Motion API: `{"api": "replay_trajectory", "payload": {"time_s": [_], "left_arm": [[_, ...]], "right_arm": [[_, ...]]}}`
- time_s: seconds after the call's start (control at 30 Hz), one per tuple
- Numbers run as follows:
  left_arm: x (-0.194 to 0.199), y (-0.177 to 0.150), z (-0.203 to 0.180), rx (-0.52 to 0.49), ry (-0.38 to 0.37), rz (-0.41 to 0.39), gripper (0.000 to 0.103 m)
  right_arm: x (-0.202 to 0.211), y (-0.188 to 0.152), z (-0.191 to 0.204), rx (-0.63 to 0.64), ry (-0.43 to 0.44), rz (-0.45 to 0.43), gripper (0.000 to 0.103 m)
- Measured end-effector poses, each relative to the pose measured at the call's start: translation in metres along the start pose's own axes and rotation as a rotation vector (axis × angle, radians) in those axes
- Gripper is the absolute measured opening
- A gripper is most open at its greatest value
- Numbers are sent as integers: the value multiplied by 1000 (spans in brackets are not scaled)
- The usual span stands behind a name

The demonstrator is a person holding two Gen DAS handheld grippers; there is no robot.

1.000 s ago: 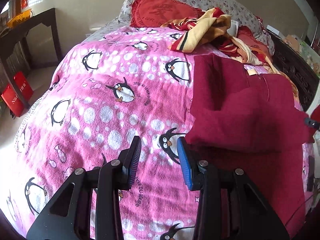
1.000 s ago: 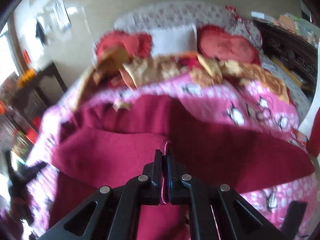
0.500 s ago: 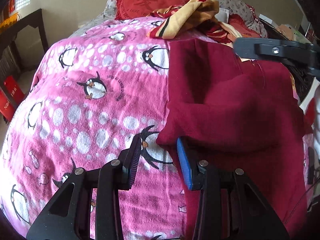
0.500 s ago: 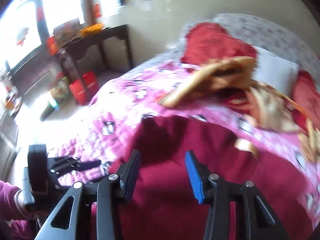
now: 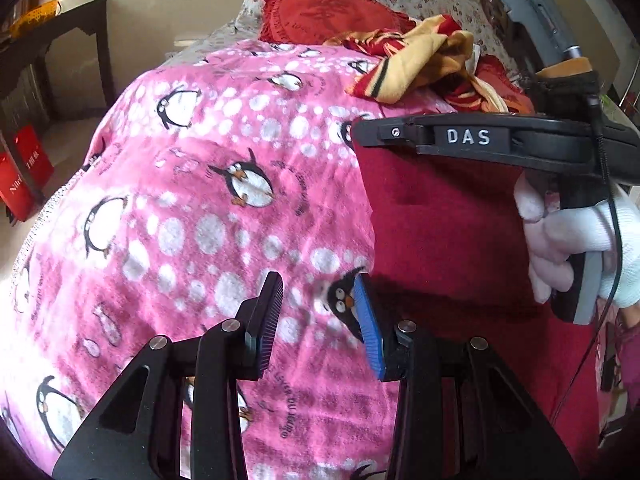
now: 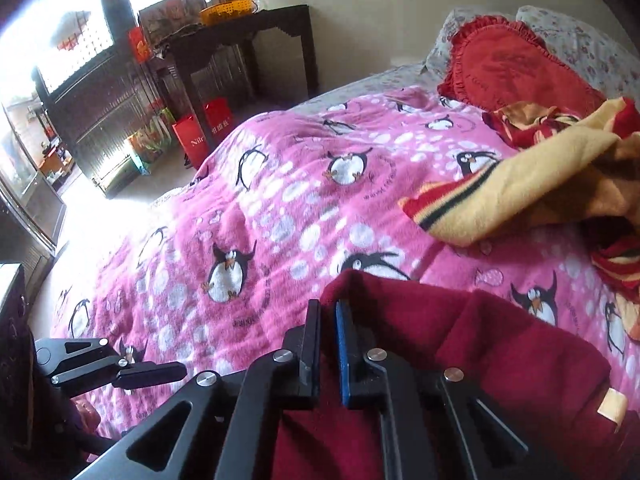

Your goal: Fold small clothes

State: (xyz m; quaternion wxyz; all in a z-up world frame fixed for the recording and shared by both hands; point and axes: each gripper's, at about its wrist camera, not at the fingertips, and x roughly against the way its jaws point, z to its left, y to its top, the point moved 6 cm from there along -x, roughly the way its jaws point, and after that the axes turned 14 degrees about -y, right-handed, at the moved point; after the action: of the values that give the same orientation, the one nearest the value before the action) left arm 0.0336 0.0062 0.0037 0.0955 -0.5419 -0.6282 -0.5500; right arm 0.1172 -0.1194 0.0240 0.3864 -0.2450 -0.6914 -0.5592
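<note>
The left gripper (image 5: 318, 312) hangs wide open, empty, just beside the dark red garment (image 5: 452, 248) on the penguin blanket (image 5: 192, 208). The right gripper (image 6: 328, 344), jaws nearly closed with nothing visibly between them, hovers over the garment's corner. The fabric looks soft and light; take a corner or edge. Only the left view shows the white-gloved right hand (image 5: 572, 240).

Bare pink blanket (image 5: 208, 216) leftward; striped clothes heap (image 5: 420, 64) crowding the far right.

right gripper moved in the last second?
Yes. The right gripper has swung left: it faced the pillows at the bed head, now the dark side table, fingers nearly shut over the maroon garment corner.
</note>
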Motion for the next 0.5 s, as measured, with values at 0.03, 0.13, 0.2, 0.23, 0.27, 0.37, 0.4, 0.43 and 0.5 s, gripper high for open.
{"api": "replay_trajectory", "payload": {"time_s": [0.03,0.13,0.2,0.23,0.27,0.37,0.4,0.43,0.5], "left_arm": [[3,3,2,1,4,-13,37],[8,11,2,-7,9,-30,37],[5,13,-1,-14,8,-25,37],[2,15,-4,-15,6,-21,37],[-1,17,-8,-19,0,-20,37],[-7,21,-22,-40,-18,-21,37],[-9,22,-27,-49,-24,-20,37],[-13,25,-32,-56,-29,-20,37],[-22,27,-39,-76,-29,-10,37]], "right_arm": [[-3,5,1,-23,12,-8,6],[-19,14,6,-72,18,-13,2],[-27,14,9,-82,11,-18,2],[-25,14,8,-87,4,-35,2],[-17,14,4,-104,9,-60,2],[18,8,-13,-184,40,-76,6],[34,1,-22,-200,15,-85,8],[49,-8,-30,-200,-14,-96,12],[77,-33,-44,-195,-68,-113,21]]}}
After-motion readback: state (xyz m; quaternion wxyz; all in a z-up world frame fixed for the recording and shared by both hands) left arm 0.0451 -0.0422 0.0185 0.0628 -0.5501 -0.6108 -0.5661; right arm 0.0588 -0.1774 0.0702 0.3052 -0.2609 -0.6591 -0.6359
